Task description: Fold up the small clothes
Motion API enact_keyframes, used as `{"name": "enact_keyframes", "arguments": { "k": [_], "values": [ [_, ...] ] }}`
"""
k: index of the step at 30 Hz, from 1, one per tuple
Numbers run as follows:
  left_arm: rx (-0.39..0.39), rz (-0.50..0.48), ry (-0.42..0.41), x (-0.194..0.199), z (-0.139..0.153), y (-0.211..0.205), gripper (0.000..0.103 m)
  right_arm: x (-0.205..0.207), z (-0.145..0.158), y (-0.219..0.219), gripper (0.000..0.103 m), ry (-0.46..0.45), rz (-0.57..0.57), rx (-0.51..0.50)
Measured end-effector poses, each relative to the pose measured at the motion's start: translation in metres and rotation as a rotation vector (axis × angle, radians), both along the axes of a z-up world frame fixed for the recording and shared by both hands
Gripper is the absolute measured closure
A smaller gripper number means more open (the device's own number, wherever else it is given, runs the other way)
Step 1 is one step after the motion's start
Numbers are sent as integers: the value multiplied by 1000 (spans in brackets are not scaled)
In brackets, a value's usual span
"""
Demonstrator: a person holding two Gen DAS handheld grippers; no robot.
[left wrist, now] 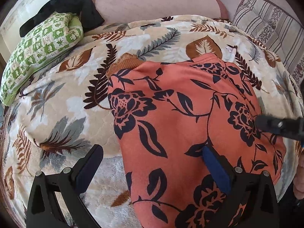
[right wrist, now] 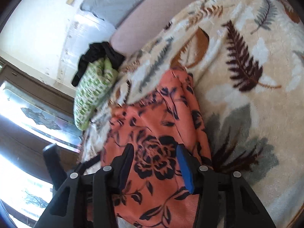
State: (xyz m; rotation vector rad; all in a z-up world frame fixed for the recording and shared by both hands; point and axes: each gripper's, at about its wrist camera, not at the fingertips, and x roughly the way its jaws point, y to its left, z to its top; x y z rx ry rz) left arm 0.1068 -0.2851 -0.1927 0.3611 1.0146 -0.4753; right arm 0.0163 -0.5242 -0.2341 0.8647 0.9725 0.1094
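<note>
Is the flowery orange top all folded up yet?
Not yet. The orange floral garment lies spread on the leaf-print blanket, maybe folded once. The right gripper straddles its fabric; the left gripper is wide open. The black clothing on the green pillow waits.

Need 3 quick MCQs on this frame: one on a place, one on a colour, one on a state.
1. Where does the black garment lie?
A. On the green patterned pillow
B. On the striped cushion
C. Under the orange garment

2. What colour is the floral print on the orange garment?
A. White
B. Dark navy to black
C. Green

3. How does the left tool stand?
A. Shut on the pillow
B. Shut with nothing in it
C. Open, one finger over the orange garment, the other over the leaf-print blanket

Key:
1 A: it is draped over the pillow's far end.
2 B: dark flowers and leaves on orange.
3 C: a wide gap shows between the fingers, nothing pinched.
</note>
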Motion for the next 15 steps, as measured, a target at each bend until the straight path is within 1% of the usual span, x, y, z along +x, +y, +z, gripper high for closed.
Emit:
{"name": "enact_keyframes", "arguments": {
  "k": [1,2,4,6,8,10,11,12,13,15],
  "values": [
    [4,4,7,1,-3,0,0,-1,-4,0,68,13,-14,-7],
    [-2,9,13,1,-4,1,0,-2,-2,-2,70,7,-16,3],
    [-16,16,18,1,-3,4,0,-3,-1,-4,70,6,-15,14],
    [-19,20,2,1,3,7,0,-4,2,-4,70,-7,-16,11],
    [-32,27,-24,1,12,15,0,-7,10,-8,67,-43,-26,7],
    [-47,42,-33,5,20,26,0,-12,18,-17,65,-88,-69,4],
    [-51,51,-30,7,22,33,0,-14,21,-21,48,-101,-96,-3],
    [-55,58,-22,10,22,38,0,-17,24,-24,21,-113,-128,-11],
    [-63,61,-10,12,22,44,0,-21,26,-26,18,-125,-154,-16],
    [-94,62,28,16,19,54,0,-20,26,-28,18,-129,-145,8]
  ]
}}
